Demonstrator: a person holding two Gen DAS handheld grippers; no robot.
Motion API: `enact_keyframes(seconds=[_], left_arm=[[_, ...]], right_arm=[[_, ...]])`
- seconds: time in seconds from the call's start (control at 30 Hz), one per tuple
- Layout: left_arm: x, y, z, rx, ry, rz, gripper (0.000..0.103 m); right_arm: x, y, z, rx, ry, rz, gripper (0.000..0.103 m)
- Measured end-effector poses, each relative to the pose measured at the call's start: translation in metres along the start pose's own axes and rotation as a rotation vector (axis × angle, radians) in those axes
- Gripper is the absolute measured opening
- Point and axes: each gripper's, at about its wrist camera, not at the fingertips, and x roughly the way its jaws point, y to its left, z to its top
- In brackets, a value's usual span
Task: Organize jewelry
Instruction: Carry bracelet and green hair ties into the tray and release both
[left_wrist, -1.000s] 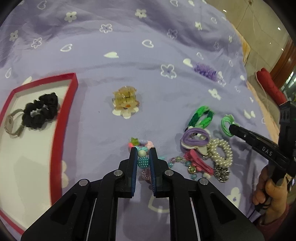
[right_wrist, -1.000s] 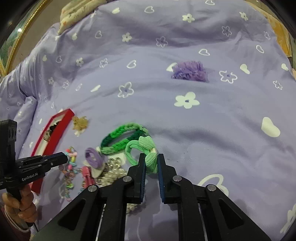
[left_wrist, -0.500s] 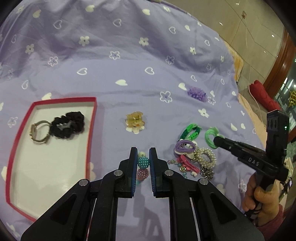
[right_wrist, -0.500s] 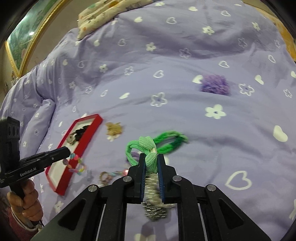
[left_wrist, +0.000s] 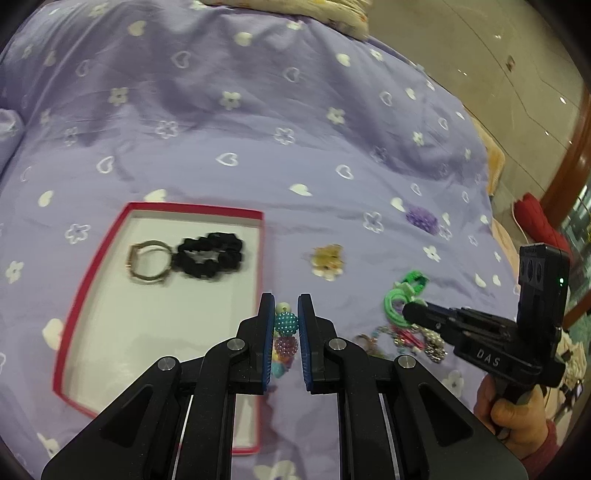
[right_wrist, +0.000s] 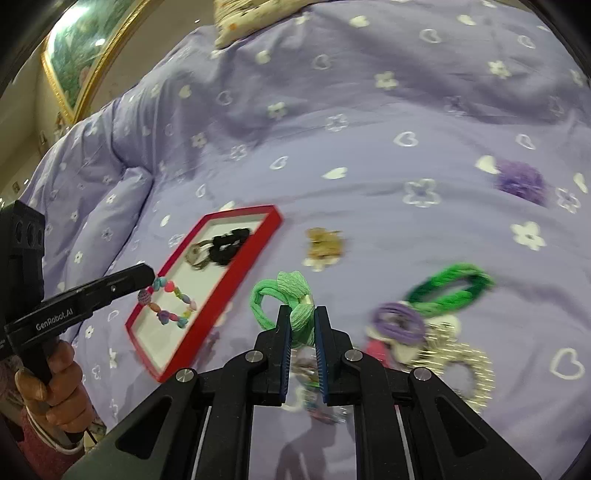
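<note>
Over the near right edge of the red-rimmed white tray (left_wrist: 260, 258) on the purple heart-and-flower bedspread (left_wrist: 258, 129), the left gripper (left_wrist: 287, 325) is holding a chunky multicoloured bead bracelet (left_wrist: 285, 332), jaws narrowed right onto the teal and purple beads. From the right wrist view that same bracelet (right_wrist: 168, 302) is dangling off the gripper tip above the tray's near end, not touching the white floor as far as I can tell.

The right gripper (right_wrist: 301, 325) is pinching a light green fabric hair tie (right_wrist: 288, 295), jaws nearly together on the knotted bit, with the loops sticking out to the left, lifted clear of the bedspread. In the left view it's (left_wrist: 397, 304) hanging off the tip just right of the tray.

Inside the tray, toward its far end, a black ruffled scrunchie (left_wrist: 208, 254) is sitting just beside a thin metal bangle (left_wrist: 147, 262), pretty much touching. A small amber flower-shaped hair claw (left_wrist: 327, 258) is lying on the bedspread just off the tray's far right corner. The rest of the pile is sitting to the right: a braided dark green hair loop (right_wrist: 448, 291), a purple coil hair tie (right_wrist: 399, 325) and a pearl bead bracelet (right_wrist: 461, 362), all bunched together and a bit blurry. A fluffy purple pom-pom (right_wrist: 521, 182) is sitting well apart, further up the bedspread.
</note>
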Motion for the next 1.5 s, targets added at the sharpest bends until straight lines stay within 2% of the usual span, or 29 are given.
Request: enact_keyframes(seconds=[0.4, 0.73, 1.07, 1.3, 1.5], left_arm=[[0.0, 0.064, 0.003, -0.088, -0.011, 0.091, 0.011], [0.018, 0.098, 0.008, -0.142, 0.005, 0.114, 0.011], [0.049, 0.13, 0.007, -0.205, 0.048, 0.134, 0.011], [0.067, 0.156, -0.006, -0.244, 0.099, 0.197, 0.011], [0.081, 0.162, -0.012, -0.242, 0.142, 0.238, 0.011]], right_arm=[[0.048, 0.066, 0.021, -0.086, 0.047, 0.098, 0.011], [0.095, 0.098, 0.031, -0.137, 0.117, 0.115, 0.012], [0.146, 0.112, 0.038, -0.2, 0.213, 0.073, 0.012], [0.176, 0.115, 0.037, -0.265, 0.28, 0.015, 0.012], [0.187, 0.123, 0.037, -0.332, 0.304, -0.024, 0.014]])
